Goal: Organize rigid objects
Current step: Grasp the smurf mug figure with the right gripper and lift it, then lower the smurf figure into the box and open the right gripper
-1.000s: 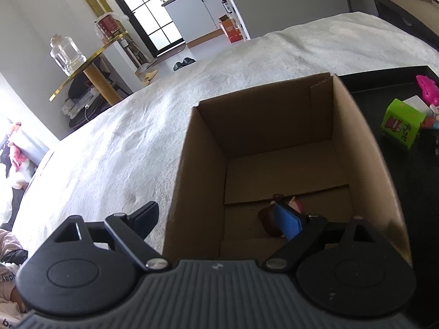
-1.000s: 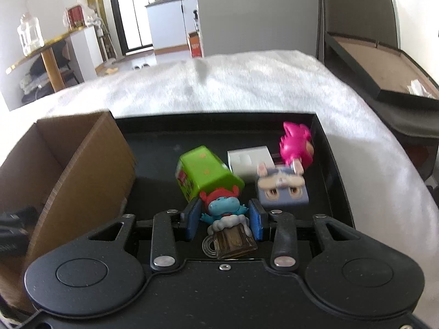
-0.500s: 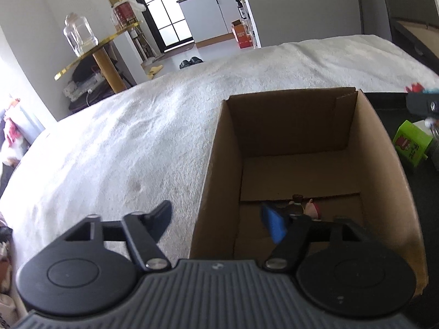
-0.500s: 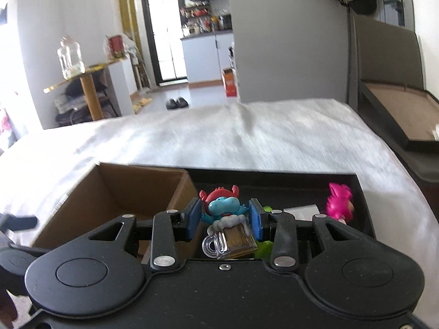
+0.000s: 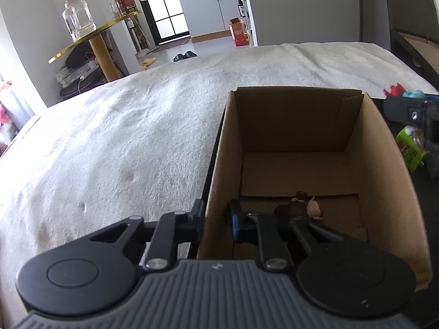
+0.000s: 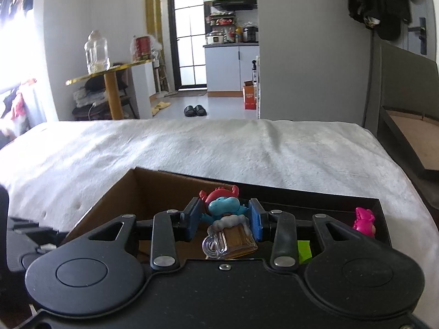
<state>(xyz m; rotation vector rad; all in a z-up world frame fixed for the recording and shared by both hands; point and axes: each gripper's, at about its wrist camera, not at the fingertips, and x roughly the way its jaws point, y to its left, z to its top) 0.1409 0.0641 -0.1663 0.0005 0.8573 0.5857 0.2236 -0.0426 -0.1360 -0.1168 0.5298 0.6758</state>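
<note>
My right gripper point(image 6: 224, 220) is shut on a blue toy figure with a red hat and a beer mug point(image 6: 226, 223), held above the far right edge of the cardboard box point(image 6: 153, 189). In the left wrist view my left gripper point(image 5: 216, 216) is shut on the left wall of the cardboard box point(image 5: 216, 181), one finger outside, one inside. A small brown and pink figure point(image 5: 300, 209) lies on the box floor. The right gripper with its toy point(image 5: 402, 93) shows at the right edge.
A black tray point(image 6: 315, 201) sits right of the box and holds a pink figure point(image 6: 363, 220) and a green box point(image 5: 408, 148). All rest on a white blanket point(image 5: 123, 142). A gold side table with a jar point(image 6: 96, 52) stands beyond.
My left gripper has closed from wide open onto the box's left wall. My right gripper has lifted the blue figure from the tray and carried it left toward the box.
</note>
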